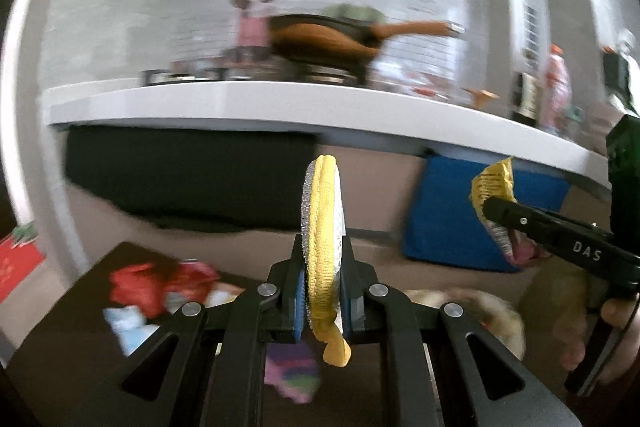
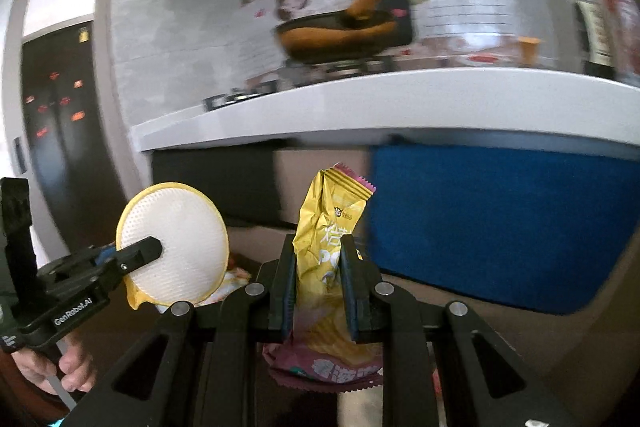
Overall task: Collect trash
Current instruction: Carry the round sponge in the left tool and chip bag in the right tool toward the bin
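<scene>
My left gripper (image 1: 323, 247) is shut on a round yellow-rimmed scrub pad (image 1: 323, 227), held edge-on and upright. The pad shows face-on, white with a yellow rim, in the right wrist view (image 2: 176, 243), clamped by the left gripper (image 2: 154, 247). My right gripper (image 2: 318, 247) is shut on a crumpled yellow snack wrapper (image 2: 332, 223) that stands up between the fingers. The wrapper also shows in the left wrist view (image 1: 494, 187), held by the right gripper (image 1: 490, 209). Both are raised in front of a kitchen counter.
A white counter edge (image 1: 280, 103) runs across, with a pan (image 1: 332, 35) on a stove. A blue panel (image 2: 500, 219) lies below the counter. A dark surface (image 1: 72, 327) below carries red (image 1: 152, 283), pale blue and purple wrappers (image 1: 292, 375). A black fridge (image 2: 56, 131) stands at left.
</scene>
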Demonstrator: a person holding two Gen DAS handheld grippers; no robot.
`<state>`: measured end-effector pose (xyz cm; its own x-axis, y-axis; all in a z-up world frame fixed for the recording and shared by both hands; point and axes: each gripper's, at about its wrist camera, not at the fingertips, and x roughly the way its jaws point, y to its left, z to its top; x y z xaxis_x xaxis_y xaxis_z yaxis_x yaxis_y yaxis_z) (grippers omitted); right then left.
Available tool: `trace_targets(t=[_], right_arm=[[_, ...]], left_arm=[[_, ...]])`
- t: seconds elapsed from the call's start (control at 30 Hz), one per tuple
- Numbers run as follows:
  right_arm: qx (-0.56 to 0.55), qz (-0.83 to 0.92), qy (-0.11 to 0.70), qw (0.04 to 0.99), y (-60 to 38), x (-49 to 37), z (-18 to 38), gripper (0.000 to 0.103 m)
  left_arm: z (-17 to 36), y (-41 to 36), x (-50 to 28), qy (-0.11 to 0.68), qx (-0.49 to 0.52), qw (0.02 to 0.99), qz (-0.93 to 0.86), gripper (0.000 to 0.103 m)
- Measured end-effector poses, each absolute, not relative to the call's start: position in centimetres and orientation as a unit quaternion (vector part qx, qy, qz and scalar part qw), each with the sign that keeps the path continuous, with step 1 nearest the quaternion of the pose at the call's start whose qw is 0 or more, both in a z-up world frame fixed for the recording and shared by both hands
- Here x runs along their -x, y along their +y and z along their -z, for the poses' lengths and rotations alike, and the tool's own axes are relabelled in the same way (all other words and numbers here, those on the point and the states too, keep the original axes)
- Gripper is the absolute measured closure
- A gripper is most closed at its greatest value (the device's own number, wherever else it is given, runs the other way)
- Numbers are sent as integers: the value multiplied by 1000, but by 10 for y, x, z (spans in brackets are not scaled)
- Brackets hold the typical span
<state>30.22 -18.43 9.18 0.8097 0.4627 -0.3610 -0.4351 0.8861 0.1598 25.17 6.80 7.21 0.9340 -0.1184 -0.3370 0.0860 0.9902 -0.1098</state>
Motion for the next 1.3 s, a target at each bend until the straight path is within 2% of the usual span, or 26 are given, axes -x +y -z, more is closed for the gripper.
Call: trace_targets(t=[0.2,0.43,1.0,1.3], right_arm=[[-36,-294,213,931,-108,-323,-83,85],[-13,-297,238,925,-58,-324,-50,85],[-13,-303,290,908,-61,-328,-14,84],[-20,-304,289,908,-75,-322,-11,84]], left_arm=[[-60,144,-245,186,70,980,-3,89],[-37,180,-247,208,98,973,-19,89],[-28,167,-258,223,99,970,-8,89],[-27,151,-261,226,91,970,3,89]])
